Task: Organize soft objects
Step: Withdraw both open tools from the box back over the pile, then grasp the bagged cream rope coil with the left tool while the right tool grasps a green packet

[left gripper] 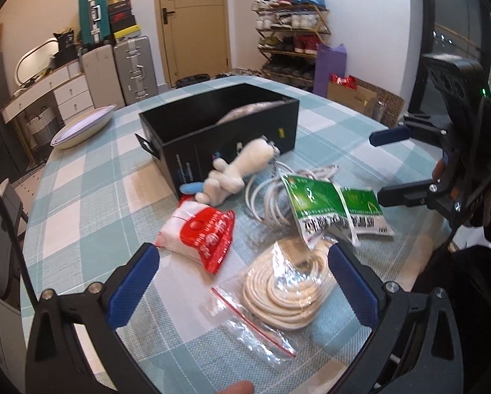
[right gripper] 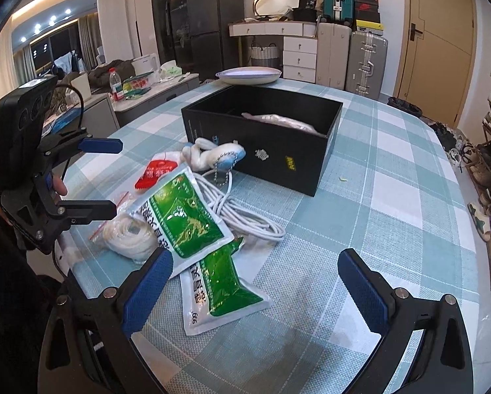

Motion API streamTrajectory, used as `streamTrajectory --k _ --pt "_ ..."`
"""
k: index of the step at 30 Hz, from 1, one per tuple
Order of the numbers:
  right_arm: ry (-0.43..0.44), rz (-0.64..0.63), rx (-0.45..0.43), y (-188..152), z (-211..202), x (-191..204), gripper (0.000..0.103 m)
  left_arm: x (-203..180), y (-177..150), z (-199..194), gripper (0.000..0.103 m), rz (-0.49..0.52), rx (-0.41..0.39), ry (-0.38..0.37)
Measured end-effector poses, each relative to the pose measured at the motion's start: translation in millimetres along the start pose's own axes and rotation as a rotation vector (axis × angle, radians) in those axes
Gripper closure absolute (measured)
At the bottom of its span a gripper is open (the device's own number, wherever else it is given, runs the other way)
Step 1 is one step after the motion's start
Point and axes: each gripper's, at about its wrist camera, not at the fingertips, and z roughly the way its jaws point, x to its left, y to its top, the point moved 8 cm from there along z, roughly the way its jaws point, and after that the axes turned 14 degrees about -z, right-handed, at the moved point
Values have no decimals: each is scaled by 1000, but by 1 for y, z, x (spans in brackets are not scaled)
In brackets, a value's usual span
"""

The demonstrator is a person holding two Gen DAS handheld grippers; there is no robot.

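Both grippers, left gripper and right gripper, hover with jaws spread wide and empty over a heap of soft packets beside the open black cardboard box, likely their destination.

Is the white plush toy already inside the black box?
No, the white plush toy lies on the checked tablecloth in front of the black box, leaning against its outer wall.

Left claw is held low with its blue-padded fingers spread wide and nothing between them. Right claw is likewise wide apart and holds nothing, off to the left claw's right.
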Motion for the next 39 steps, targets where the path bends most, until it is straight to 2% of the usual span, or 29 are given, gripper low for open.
streamTrajectory --k 8,18,23,29,30,34,39 --pt "45 -47 39 -7 8 15 0 -12 -13 8 0 34 58 -38" --pt "38 -95 91 -15 25 23 0 -24 -24 15 1 88 94 -62" --pt "30 -96 101 -16 27 21 0 -29 -29 22 10 98 128 -71" --pt "47 -106 97 -15 30 24 2 -31 -31 26 14 109 140 -57" --pt "46 -113 97 -14 30 25 3 -31 -30 26 14 108 139 -58" --pt "48 -145 114 -13 35 30 22 -32 -30 25 18 116 140 -65" --pt "65 -143 108 -15 33 29 34 -33 -32 22 23 129 149 -80"
